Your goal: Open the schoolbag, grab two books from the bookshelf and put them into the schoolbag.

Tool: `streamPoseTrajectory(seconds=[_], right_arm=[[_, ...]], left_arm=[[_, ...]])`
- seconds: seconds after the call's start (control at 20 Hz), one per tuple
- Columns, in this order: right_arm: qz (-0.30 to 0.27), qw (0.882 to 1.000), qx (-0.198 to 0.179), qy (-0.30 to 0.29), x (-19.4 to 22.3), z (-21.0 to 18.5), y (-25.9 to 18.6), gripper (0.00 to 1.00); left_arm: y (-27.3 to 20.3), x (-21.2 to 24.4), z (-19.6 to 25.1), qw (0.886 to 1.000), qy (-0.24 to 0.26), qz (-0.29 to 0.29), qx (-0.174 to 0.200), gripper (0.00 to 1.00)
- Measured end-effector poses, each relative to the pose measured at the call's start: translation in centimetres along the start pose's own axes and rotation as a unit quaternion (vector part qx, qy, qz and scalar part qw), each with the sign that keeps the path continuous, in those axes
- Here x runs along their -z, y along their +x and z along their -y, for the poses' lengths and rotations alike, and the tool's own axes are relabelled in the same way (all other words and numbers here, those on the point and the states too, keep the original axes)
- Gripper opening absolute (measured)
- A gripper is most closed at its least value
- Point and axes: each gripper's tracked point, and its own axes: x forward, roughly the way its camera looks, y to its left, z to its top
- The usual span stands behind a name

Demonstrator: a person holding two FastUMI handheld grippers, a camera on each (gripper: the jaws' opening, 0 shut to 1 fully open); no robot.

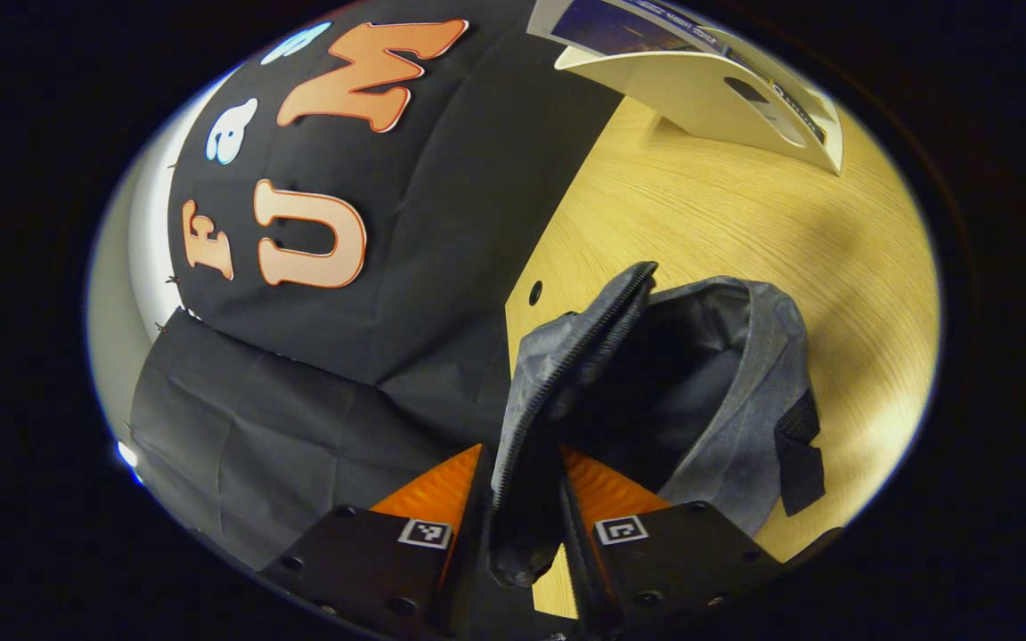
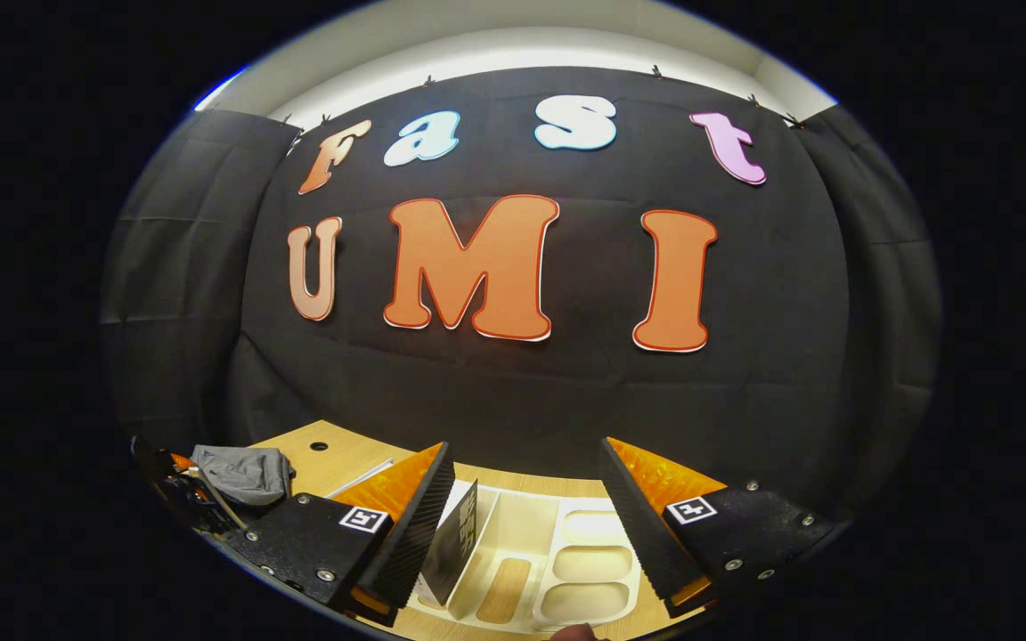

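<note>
In the left gripper view the grey schoolbag (image 1: 727,401) lies on the wooden table with its mouth wide open and its dark inside showing. My left gripper (image 1: 526,499) is shut on the bag's zippered flap (image 1: 566,374) and holds it up. The white bookshelf (image 1: 718,98) stands at the far end with a dark-covered book (image 1: 647,27) in it. In the right gripper view my right gripper (image 2: 526,450) is open above the white bookshelf (image 2: 566,534). A dark book (image 2: 455,543) stands in the shelf's left slot, just beside the left finger. The schoolbag (image 2: 241,472) appears small at far left.
The wooden table (image 1: 745,231) has a small round hole (image 1: 535,291) near its edge by the black cloth wall. The shelf's other slots (image 2: 589,565) hold nothing. The other gripper (image 2: 179,485) shows next to the bag at far left.
</note>
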Motion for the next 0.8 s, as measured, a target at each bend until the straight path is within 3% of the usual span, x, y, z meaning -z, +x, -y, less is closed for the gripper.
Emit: streamPoseTrajectory(seconds=[0.2,0.5,0.8], right_arm=[[-0.002,0.999,0.039,-0.008,-0.4,-0.5,-0.6,0.98],[0.001,0.992,0.127,-0.017,-2.2,-4.3,-2.1,0.98],[0.015,0.984,0.171,-0.042,-5.8,-10.3,-3.6,0.97]], left_arm=[[0.8,0.3,-2.2,0.999,-0.012,0.034,0.023,0.22],[2.3,-0.2,-8.3,0.989,-0.076,0.112,0.059,0.13],[5.5,-0.6,-12.4,0.964,-0.128,0.185,0.139,0.08]])
